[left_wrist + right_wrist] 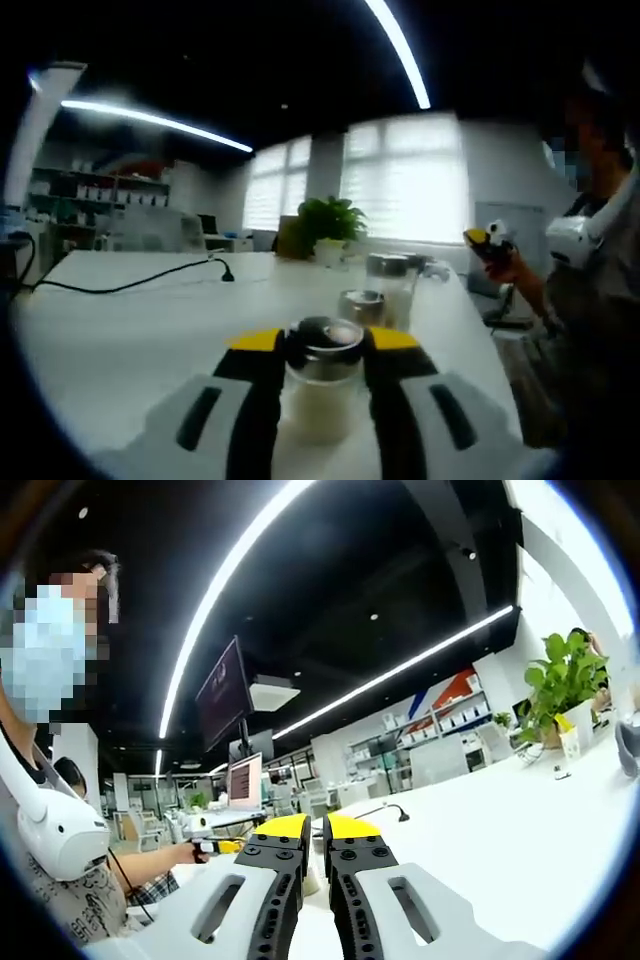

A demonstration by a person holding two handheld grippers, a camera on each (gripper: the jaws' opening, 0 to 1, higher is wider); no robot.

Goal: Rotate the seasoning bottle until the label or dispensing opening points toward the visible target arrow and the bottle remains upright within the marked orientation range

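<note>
The left gripper (322,352) clenches the small clear glass seasoning bottle with a dark shiny cap (323,375), upright on the white table (120,340). The right gripper (318,842) hangs clenched, empty. No arrow shows; turning appears underway, and next calls for a level twist.

Tools (322,345) blk w/ yellow tips; bottle (322,385) white, silver cap; table (130,340) white.
</note>
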